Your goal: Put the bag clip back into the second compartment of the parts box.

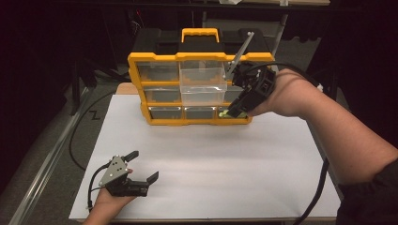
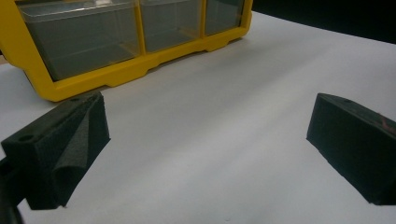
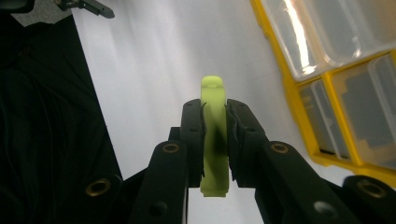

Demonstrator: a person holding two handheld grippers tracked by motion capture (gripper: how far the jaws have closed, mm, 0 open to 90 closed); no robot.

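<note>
We see the right gripper (image 1: 233, 110) clamping a lime-green plastic piece (image 3: 214, 135) beside the organizer's (image 1: 155, 59) bottom-right drawer (image 1: 224, 112); left gripper (image 1: 143, 165) idles wide at the worktop's (image 1: 234, 159) near-left corner.

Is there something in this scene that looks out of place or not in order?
One thing: the clear middle drawer of the yellow organizer is pulled far out in front while the other drawers sit flush. The right gripper holds a lime-green piece beside the cabinet. The left gripper rests open on the white table.

A white table (image 1: 206, 159) carries a yellow drawer organizer (image 1: 197, 89) at its far edge.
</note>
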